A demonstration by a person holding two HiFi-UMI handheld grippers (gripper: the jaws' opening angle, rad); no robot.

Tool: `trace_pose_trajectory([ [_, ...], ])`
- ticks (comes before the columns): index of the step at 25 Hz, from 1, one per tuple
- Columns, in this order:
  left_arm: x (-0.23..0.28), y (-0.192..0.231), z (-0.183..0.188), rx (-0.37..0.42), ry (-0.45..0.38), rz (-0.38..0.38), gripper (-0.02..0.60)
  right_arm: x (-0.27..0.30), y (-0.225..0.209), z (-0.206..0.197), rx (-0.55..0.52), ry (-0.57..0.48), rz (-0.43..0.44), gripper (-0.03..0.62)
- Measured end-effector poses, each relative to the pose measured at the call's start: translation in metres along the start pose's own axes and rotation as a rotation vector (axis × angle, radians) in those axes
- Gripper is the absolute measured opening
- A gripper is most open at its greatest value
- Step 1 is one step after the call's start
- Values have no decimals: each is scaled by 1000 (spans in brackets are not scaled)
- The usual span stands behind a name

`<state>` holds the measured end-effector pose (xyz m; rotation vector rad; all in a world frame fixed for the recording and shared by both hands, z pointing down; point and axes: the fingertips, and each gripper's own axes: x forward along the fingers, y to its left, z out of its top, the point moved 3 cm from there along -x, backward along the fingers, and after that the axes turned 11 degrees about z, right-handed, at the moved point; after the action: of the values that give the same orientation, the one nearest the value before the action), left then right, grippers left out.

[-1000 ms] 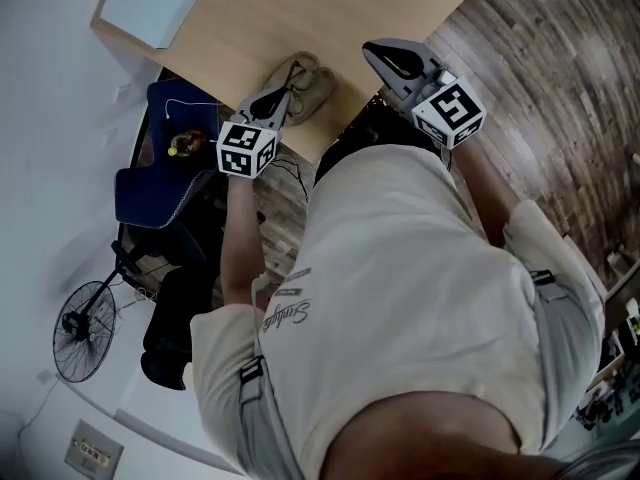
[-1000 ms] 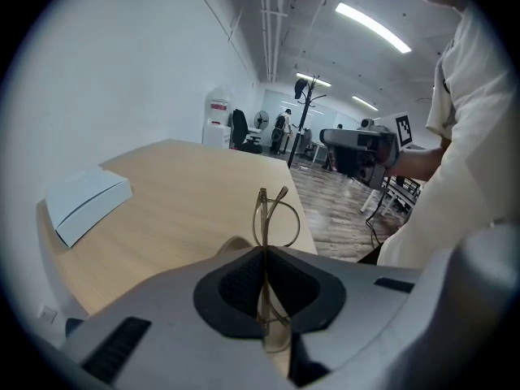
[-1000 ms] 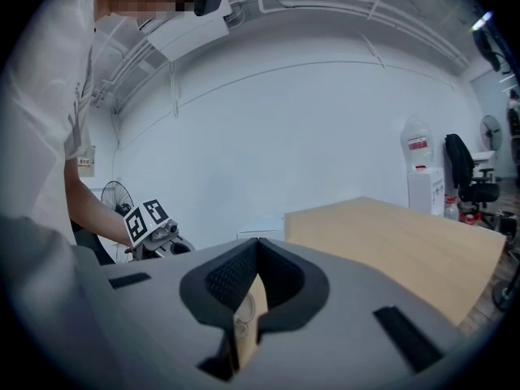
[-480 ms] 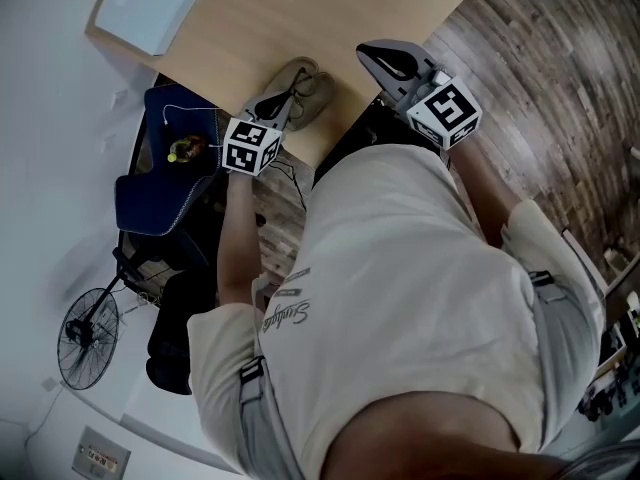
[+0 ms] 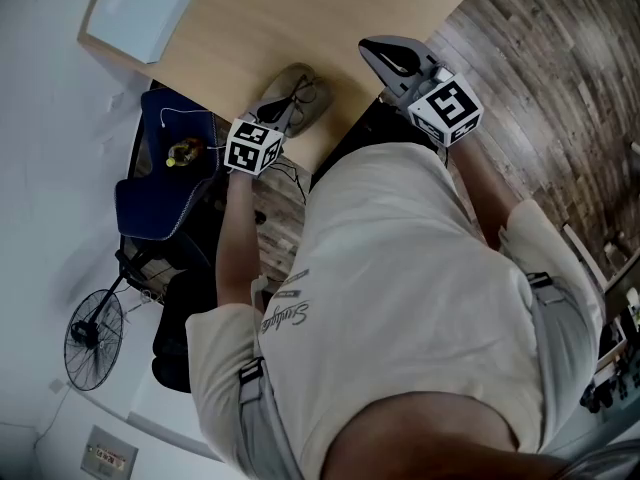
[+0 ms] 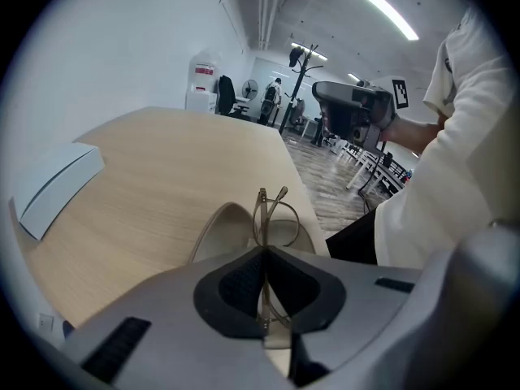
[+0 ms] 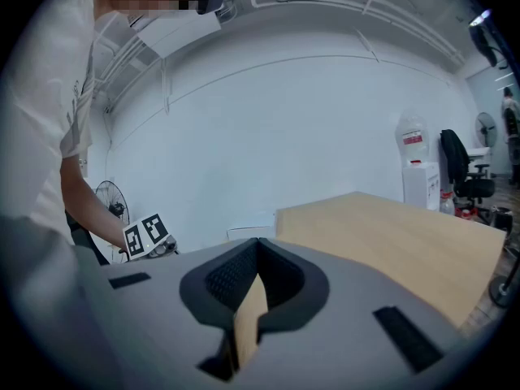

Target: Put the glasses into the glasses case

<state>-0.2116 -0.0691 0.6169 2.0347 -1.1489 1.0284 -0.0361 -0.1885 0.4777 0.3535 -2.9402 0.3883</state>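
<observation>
A beige glasses case (image 6: 213,236) lies open near the front edge of the wooden table (image 5: 300,18); in the head view the case (image 5: 312,96) sits just ahead of my left gripper (image 5: 283,110). My left gripper (image 6: 264,252) is shut on thin-framed folded glasses (image 6: 261,214), which stick out of the jaws just above the open case. My right gripper (image 5: 374,50) hovers over the table edge to the right of the case. In the right gripper view its jaws (image 7: 258,242) are shut with nothing between them.
A white flat box (image 5: 135,8) lies at the table's far left corner. Left of the table stand a blue chair (image 5: 160,183) with small items on it and a floor fan (image 5: 92,333). Wooden floor (image 5: 540,38) spreads to the right.
My left gripper has sunk a little towards the open case with the glasses still in it. The right gripper has shifted slightly.
</observation>
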Motion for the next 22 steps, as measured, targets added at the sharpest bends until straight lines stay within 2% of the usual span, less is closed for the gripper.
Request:
trace_pose_trajectory([
  [11, 24, -3, -10, 26, 96, -39, 23, 1, -33, -7, 12, 9, -13, -5],
  [22, 35, -8, -15, 59, 167, -78, 23, 1, -39, -17, 44, 22, -4, -5],
])
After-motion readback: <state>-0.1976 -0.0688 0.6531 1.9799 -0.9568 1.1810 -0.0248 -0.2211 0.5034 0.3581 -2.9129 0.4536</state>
